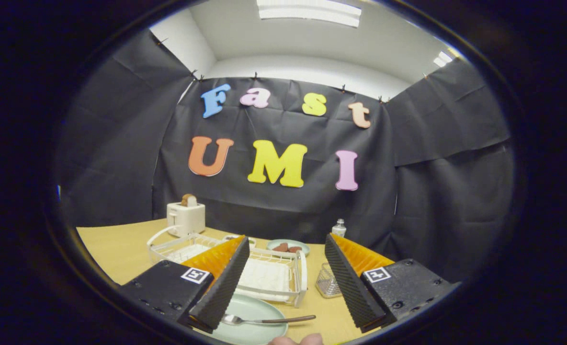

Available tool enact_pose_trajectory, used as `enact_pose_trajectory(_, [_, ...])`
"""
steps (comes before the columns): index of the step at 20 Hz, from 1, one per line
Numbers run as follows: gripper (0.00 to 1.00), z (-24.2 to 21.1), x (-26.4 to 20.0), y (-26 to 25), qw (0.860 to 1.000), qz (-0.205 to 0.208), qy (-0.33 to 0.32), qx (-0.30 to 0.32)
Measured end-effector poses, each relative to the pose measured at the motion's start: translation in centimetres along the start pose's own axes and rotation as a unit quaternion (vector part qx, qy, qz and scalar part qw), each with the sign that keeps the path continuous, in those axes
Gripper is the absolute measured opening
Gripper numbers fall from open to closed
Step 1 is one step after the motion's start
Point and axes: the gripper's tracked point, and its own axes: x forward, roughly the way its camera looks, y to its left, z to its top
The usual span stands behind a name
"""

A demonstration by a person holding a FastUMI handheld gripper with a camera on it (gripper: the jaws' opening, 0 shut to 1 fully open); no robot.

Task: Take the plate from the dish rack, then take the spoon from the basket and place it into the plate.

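My claw [286, 275] stands wide open and holds nothing, raised above the tan bench [120, 249]. Between and below its fingers: pale green plate [252, 330] flat on the bench, spoon [264, 319] lying in it, bowl toward the left finger, handle running out over the rim to the right. Just beyond the plate, white dish rack [269, 273]; small wire basket [327, 282] beside it by the right finger; farther back, white toaster [186, 216] with bread, second plate [288, 247] carrying brown pieces, small bottle [339, 228].
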Motion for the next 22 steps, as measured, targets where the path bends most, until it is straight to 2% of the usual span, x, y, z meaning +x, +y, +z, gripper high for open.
enact_pose_trajectory(3, [1.0, 1.2, -1.7, 1.9, 1.0, -0.004, -0.026, 0.006])
enact_pose_trajectory(8, [1.0, 0.9, -2.9, 5.3, 0.998, 0.026, -0.03, 0.039])
enact_pose_trajectory(12, [1.0, 0.2, -2.8, 7.1, 0.996, 0.052, -0.016, 0.065])
enact_pose_trajectory(15, [1.0, 0.0, -2.6, 7.4, 0.996, 0.049, -0.017, 0.067])
enact_pose_trajectory(22, [1.0, -0.1, -1.9, 10.3, 0.994, 0.076, -0.014, 0.082])
